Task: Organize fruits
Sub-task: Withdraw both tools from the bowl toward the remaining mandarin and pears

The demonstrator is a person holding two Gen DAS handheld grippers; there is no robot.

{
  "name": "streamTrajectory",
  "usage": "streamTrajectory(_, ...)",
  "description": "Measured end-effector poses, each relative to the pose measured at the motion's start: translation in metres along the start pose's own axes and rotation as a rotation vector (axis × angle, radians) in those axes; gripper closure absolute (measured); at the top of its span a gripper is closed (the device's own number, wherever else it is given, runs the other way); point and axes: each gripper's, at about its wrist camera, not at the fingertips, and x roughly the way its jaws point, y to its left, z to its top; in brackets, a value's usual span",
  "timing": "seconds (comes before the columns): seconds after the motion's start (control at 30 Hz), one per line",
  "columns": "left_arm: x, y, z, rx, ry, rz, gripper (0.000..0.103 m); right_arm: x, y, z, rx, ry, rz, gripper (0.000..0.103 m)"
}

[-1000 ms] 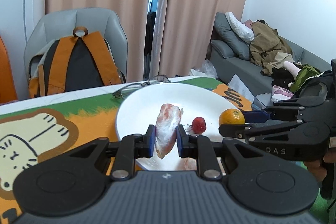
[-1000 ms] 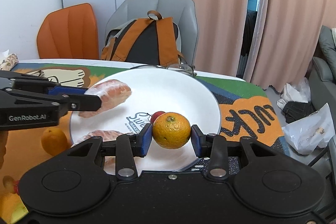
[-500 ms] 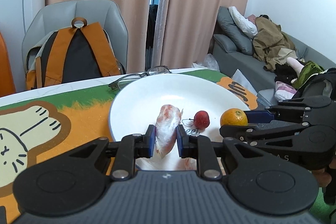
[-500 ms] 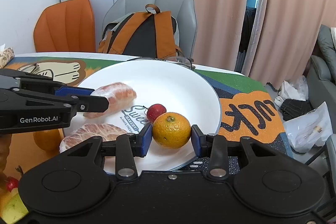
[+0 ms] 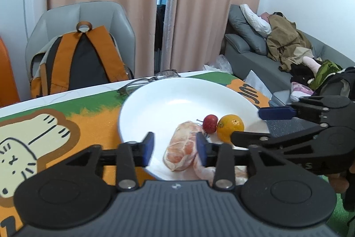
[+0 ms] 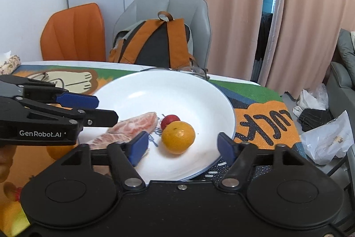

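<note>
Left wrist view: left gripper [image 5: 175,146] stands spread, released, over the peeled pink-orange citrus segment [image 5: 183,151], long axis pointing away. Right gripper [image 6: 183,146], also released, frames the round orange mandarin [image 6: 178,137] on the white round plate [image 6: 195,90].

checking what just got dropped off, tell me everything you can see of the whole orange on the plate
The orange is small, round and unpeeled, with a glossy, dimpled rind and a dark stem dot on top. It sits free on the white plate, toward its near right side, touching the small red fruit behind it. The right gripper has its jaws open on either side, clear of it.
</note>
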Motion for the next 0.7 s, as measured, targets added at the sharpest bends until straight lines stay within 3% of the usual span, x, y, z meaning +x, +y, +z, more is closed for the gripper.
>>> streamTrajectory(0.17,-0.018,0.010,-0.004,-0.033,-0.016,-0.005,0.043,-0.022,0.001,0.001,0.021,-0.052,0.018,0.008)
streamTrajectory(0.3,-0.034,0.018,-0.010,-0.052,-0.030,0.007,0.035,-0.041,0.001,0.000,0.056,-0.073,0.060,0.001)
streamTrajectory(0.37,-0.041,0.022,-0.012,-0.056,-0.029,0.008,0.030,-0.051,0.003,-0.001,0.062,-0.084,0.075,0.000)
streamTrajectory(0.7,-0.050,0.037,-0.041,-0.054,0.001,0.050,0.030,-0.097,0.017,-0.024,0.072,-0.140,0.130,0.000)
